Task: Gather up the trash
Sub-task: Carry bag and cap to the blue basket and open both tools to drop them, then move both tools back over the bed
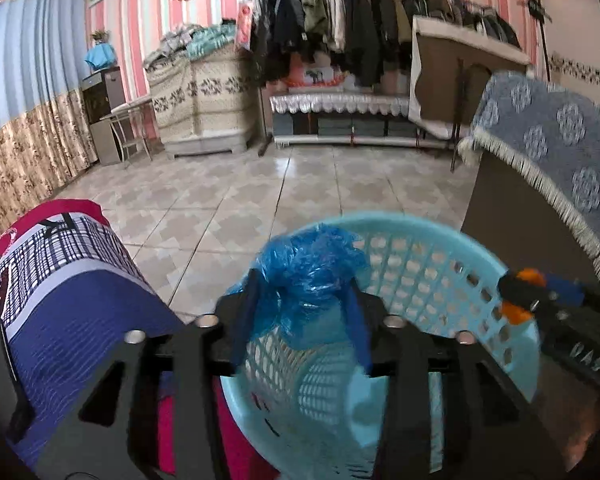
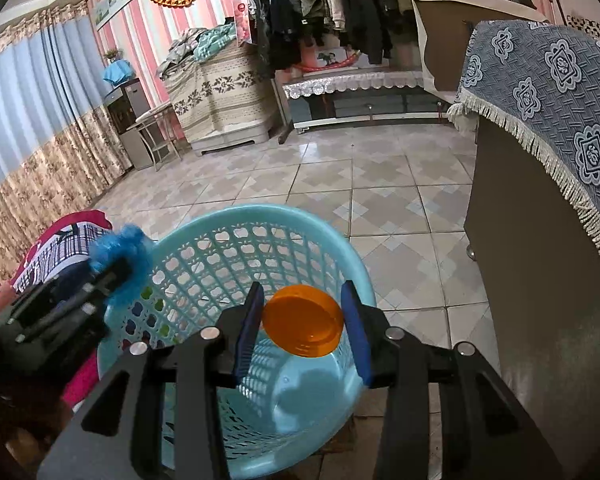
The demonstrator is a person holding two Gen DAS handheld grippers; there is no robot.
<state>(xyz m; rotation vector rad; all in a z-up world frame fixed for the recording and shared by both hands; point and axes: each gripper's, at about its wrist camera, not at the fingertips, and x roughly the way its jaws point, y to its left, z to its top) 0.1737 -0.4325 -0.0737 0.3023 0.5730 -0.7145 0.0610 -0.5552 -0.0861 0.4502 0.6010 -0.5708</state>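
Observation:
A crumpled blue plastic bag point(image 1: 312, 264) sits between the fingers of my left gripper point(image 1: 305, 278), touching both pads, over the near rim of a light blue plastic basket point(image 1: 440, 232). My right gripper point(image 2: 302, 286) is shut on a round orange lid point(image 2: 304, 320), held edge to edge above the inside of the basket point(image 2: 260, 210). The basket's bottom looks bare. Each gripper shows in the other's view: the right gripper point(image 1: 532, 294) with the orange lid at the basket's right rim, the left gripper point(image 2: 116, 270) with the blue bag point(image 2: 120, 244) at its left rim.
The basket stands on a tiled floor point(image 2: 380, 184). Folded bedding in pink, plaid and blue point(image 1: 60, 280) lies close on the left. A brown cabinet under a blue fringed cloth point(image 2: 540, 100) stands close on the right. A clothes rack point(image 1: 360, 20) lines the far wall.

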